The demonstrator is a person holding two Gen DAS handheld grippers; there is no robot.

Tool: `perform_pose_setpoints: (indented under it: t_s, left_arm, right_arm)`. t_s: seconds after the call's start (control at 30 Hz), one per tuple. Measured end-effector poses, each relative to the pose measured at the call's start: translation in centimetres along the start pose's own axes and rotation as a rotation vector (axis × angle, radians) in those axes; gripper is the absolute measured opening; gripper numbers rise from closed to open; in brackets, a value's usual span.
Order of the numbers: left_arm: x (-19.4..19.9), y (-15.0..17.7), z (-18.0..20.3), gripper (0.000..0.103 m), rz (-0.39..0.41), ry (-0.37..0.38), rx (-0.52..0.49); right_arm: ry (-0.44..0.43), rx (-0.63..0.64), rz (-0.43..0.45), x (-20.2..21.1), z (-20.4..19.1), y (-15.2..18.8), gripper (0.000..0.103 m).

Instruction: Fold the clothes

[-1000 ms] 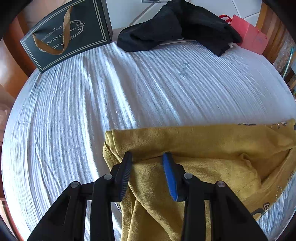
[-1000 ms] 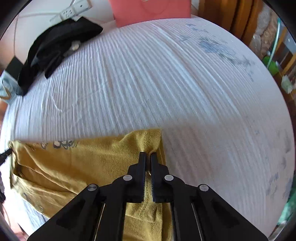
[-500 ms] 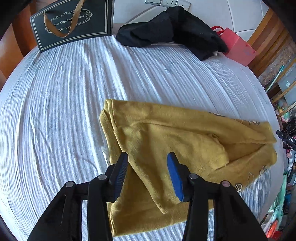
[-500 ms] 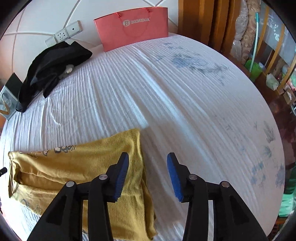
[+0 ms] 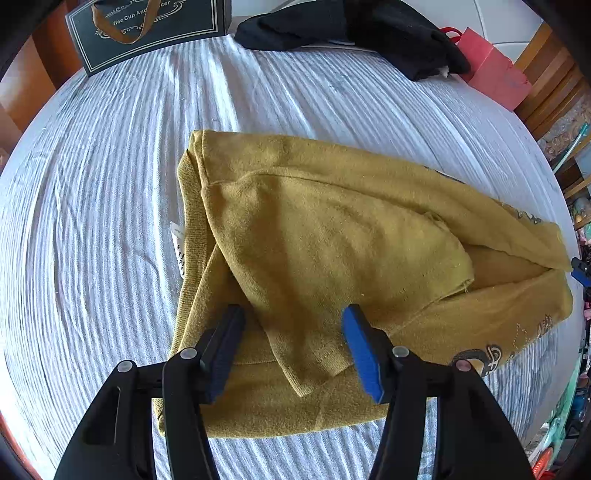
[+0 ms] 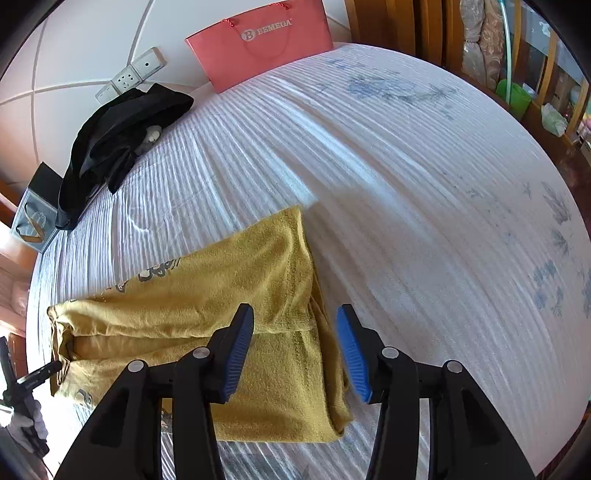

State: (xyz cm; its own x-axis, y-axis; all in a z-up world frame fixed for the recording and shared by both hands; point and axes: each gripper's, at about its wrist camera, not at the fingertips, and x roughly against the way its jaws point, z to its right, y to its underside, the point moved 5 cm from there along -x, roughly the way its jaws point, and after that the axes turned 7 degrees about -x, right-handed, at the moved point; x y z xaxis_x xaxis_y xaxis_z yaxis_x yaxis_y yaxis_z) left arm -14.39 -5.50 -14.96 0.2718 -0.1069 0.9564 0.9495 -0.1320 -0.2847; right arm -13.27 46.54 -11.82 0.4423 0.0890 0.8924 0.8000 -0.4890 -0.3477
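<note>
Mustard sweater (image 5: 332, 258) lies on white bed (image 5: 110, 184), long sides and sleeve folded in (narrow strip); crosswise fold judged outstanding. Left gripper (image 5: 293, 349) at 6 o'clock, right gripper (image 6: 295, 350) likewise: both spread wide, holding nothing

Ahead of the right gripper's fingers, standing against the wall past the far edge of the bed, a pink paper bag (image 6: 260, 40) carries the word "BEMEGA" in pale capitals beside a round emblem with a "B" in it. Far ahead and to the left of the left gripper's fingers, a dark gift bag (image 5: 147, 31) with a brown ribbon handle shows ornate pale lettering, partly cut off and covered by the ribbon, of which "ffee Cup An" and "cer" can be read. A small white tag (image 5: 178, 243) sticking out at the left edge of the yellow garment (image 5: 332, 236) has dark printing too small to read, and the dark and gold print along the garment's far edge is not legible.
</note>
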Motion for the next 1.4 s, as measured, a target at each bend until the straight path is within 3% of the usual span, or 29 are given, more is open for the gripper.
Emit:
perform_pose_setpoints:
  t_s: [0.1, 0.17, 0.2, 0.23, 0.37, 0.47, 0.57, 0.67, 0.73, 0.83, 0.87, 0.97, 1.17, 1.3, 1.33, 1.4]
  left_arm:
    - [0.1, 0.0, 0.5, 0.051, 0.009, -0.016, -0.001]
    - [0.3, 0.0, 0.8, 0.015, 0.011, -0.03, -0.018]
    - [0.8, 0.0, 0.6, 0.01, 0.018, -0.024, -0.025]
    - [1.3, -0.1, 0.5, 0.003, 0.026, -0.015, -0.031]
    - [4.0, -0.4, -1.1, 0.003, 0.077, -0.018, -0.045]
    - [5.1, 0.0, -3.5, 0.003, 0.081, -0.047, -0.039]
    - [3.4, 1.3, -4.3, 0.004, 0.002, -0.016, -0.063]
    - [2.3, 2.3, -3.9, 0.005, -0.043, -0.026, -0.11]
    - [2.7, 2.5, -3.8, 0.005, -0.039, -0.043, -0.117]
    - [5.3, 0.8, -3.7, 0.008, 0.057, -0.057, -0.117]
    - [6.2, 0.0, -3.6, 0.012, 0.093, -0.058, -0.114]
    - [4.5, -1.5, -2.8, 0.026, 0.095, -0.071, -0.114]
    - [0.9, -4.5, -1.2, 0.026, 0.091, -0.096, -0.114]
    - [-1.5, -6.5, -0.2, 0.026, 0.089, -0.113, -0.113]
    - [-1.6, -6.5, -0.5, 0.032, 0.097, -0.126, -0.099]
    - [-1.6, -6.3, -1.3, 0.055, 0.108, -0.161, -0.059]
  right_arm:
    - [-0.008, -0.027, -0.049, -1.5, -0.5, 0.1, 0.047]
    - [0.049, 0.031, -0.076, -2.5, -1.5, 0.6, 0.04]
    - [0.094, 0.075, -0.08, -2.9, -2.0, 0.8, 0.026]
    - [0.138, 0.129, -0.063, -2.9, -2.6, 0.8, 0.019]
    - [0.127, 0.181, 0.004, -1.1, -3.3, 0.2, 0.017]
    - [0.126, 0.166, -0.005, -0.8, -2.1, -0.1, 0.017]
    - [0.164, 0.17, -0.068, -1.8, -1.1, 0.6, 0.019]
    - [0.195, 0.169, -0.076, -1.8, -0.6, 1.2, 0.034]
    - [0.218, 0.176, -0.046, -0.8, -0.5, 1.1, 0.035]
    - [0.246, 0.193, 0.017, 1.1, -0.7, 0.5, 0.035]
    - [0.238, 0.191, 0.041, 1.7, -0.9, 0.1, 0.035]
    - [0.166, 0.177, 0.073, 2.4, -1.7, -0.7, 0.035]
    - [-0.008, 0.187, -0.011, -0.7, -4.8, 0.0, 0.035]
    - [0.035, 0.224, -0.056, -3.0, -4.7, 0.4, 0.035]
    - [0.05, 0.229, -0.062, -3.3, -4.3, 0.3, 0.032]
    - [0.051, 0.224, -0.074, -3.6, -3.6, -0.3, 0.02]
